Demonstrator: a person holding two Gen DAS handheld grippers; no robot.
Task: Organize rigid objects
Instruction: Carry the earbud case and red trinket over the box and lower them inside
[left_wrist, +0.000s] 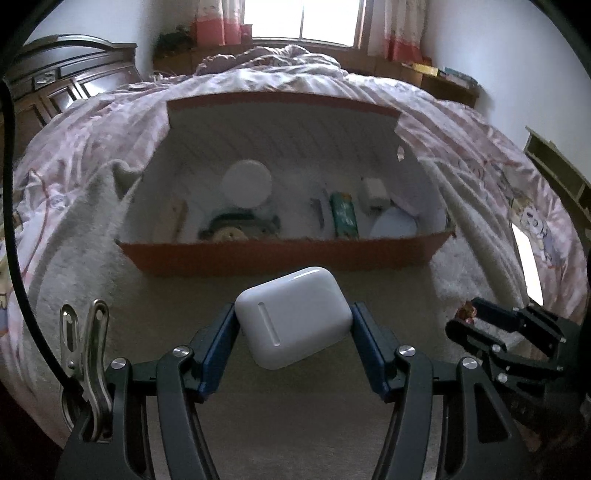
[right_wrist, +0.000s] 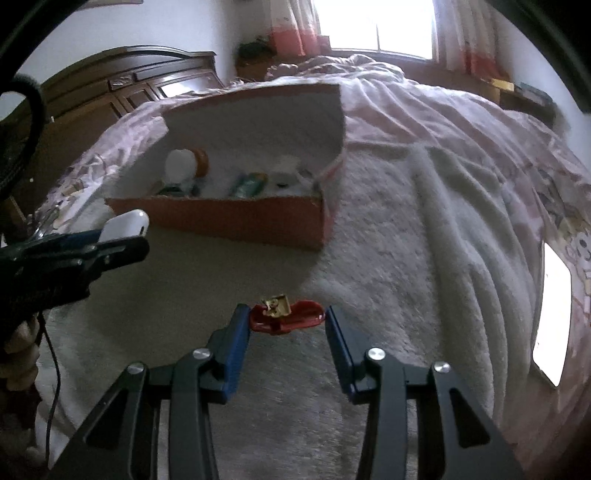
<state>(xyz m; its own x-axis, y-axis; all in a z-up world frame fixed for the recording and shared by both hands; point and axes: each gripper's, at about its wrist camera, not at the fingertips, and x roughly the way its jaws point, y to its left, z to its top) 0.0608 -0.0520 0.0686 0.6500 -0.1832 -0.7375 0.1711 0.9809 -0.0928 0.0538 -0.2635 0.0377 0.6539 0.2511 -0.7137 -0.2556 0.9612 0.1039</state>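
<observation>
My left gripper is shut on a white earbud case, held tilted above the fluffy blanket just in front of an orange cardboard box. In the right wrist view the same white earbud case shows at the left in the left gripper. My right gripper is shut on a small red hair clip with a gold ornament on top, held low over the blanket. The orange cardboard box lies ahead and to the left of it. Inside the box lie a white round lid, a green packet and other small items.
A metal clip lies on the blanket at the left. A phone with a lit screen rests on the bedding at the right. Pink rumpled quilt surrounds the box. A dark wooden headboard stands at the left, a window behind.
</observation>
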